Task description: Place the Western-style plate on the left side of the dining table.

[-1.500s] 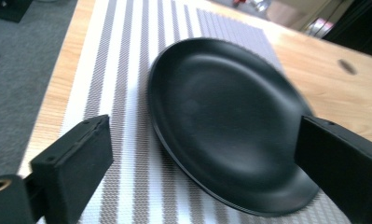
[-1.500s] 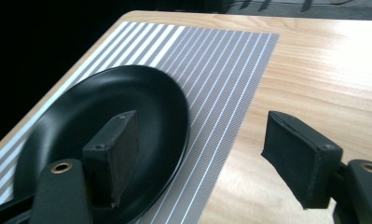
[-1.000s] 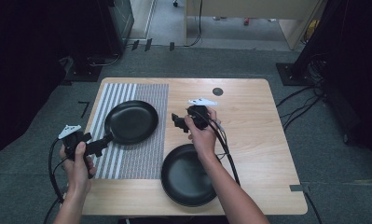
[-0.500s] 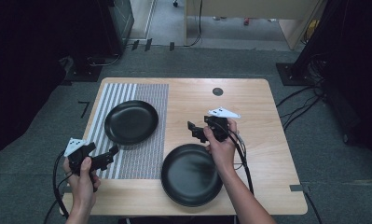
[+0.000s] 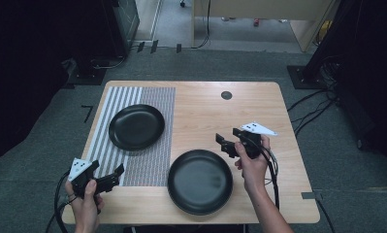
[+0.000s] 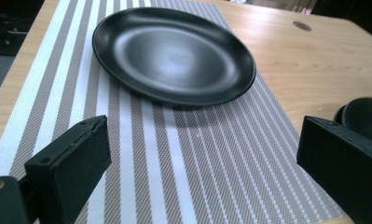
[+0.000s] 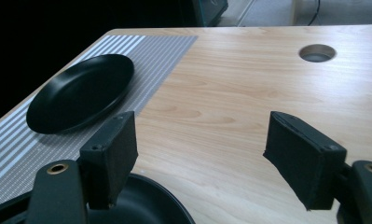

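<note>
A small black plate lies on the striped placemat at the table's left. A larger black plate rests on bare wood near the front edge. My left gripper hovers open over the mat's front left corner, nothing between its jaws. My right gripper stands open just right of the large plate's far rim, also holding nothing.
The wooden table has a round cable hole near its far edge. Cables and dark equipment stand on the floor around the table.
Both hands have drawn back toward the table's front. The left gripper has left the small plate's rim and moved down-left; the right gripper has moved right, off the middle of the table.
</note>
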A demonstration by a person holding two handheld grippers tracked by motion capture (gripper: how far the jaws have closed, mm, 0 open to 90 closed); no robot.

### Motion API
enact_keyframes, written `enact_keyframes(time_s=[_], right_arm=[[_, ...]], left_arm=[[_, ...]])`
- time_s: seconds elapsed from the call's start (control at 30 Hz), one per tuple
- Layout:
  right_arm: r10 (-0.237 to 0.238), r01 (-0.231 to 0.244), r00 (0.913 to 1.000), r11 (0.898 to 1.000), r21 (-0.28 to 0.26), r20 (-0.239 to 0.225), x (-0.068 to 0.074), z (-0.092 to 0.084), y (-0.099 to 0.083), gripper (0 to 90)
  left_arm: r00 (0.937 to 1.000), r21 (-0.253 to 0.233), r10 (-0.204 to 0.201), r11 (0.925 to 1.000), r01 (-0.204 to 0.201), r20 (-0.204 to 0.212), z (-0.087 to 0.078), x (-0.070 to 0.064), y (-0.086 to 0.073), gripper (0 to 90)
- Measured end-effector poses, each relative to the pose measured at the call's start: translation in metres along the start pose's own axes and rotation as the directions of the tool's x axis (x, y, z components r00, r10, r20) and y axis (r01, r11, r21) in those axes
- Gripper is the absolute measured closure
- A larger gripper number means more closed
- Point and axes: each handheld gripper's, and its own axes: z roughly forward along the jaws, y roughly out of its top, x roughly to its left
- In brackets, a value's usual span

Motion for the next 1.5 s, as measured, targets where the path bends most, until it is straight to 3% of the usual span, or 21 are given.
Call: enact_keyframes(time_s=[0.2, 0.33, 0.5, 0.93, 1.2, 1.5], right_arm=[[0.021, -0.021, 0.9992, 1.000, -0.008, 0.035, -0.019, -0.019, -0.014, 24.5], [0.041, -0.041, 0.9975, 0.999, -0.006, 0.057, -0.032, -0.030, -0.025, 24.4], [0.063, -0.062, 0.9942, 0.998, -0.007, 0.087, -0.048, -0.042, -0.036, 24.5], [0.067, -0.065, 0.9834, 0.998, -0.018, 0.169, -0.081, -0.067, -0.060, 24.4], [0.110, -0.108, 0.9697, 0.994, -0.022, 0.218, -0.106, -0.084, -0.077, 24.5], [0.139, -0.143, 0.9471, 0.990, -0.008, 0.289, -0.133, -0.099, -0.098, 24.7]], left_arm=[[0.9993, -0.009, 0.031, 0.9995, -0.031, -0.019, -0.007, 0.005, -0.007, 2.5], [0.9990, 0.001, 0.028, 0.9996, -0.028, -0.034, -0.007, 0.013, -0.014, 2.5], [0.9959, 0.014, 0.046, 0.9989, -0.046, -0.078, -0.005, 0.022, -0.022, 2.5], [0.9918, 0.036, 0.027, 0.9991, -0.022, -0.125, -0.002, 0.043, -0.029, 2.5], [0.9868, 0.062, 0.026, 0.9979, -0.016, -0.160, 0.001, 0.057, -0.034, 2.5], [0.9830, 0.090, 0.025, 0.9959, -0.008, -0.182, 0.003, 0.069, -0.039, 2.5]])
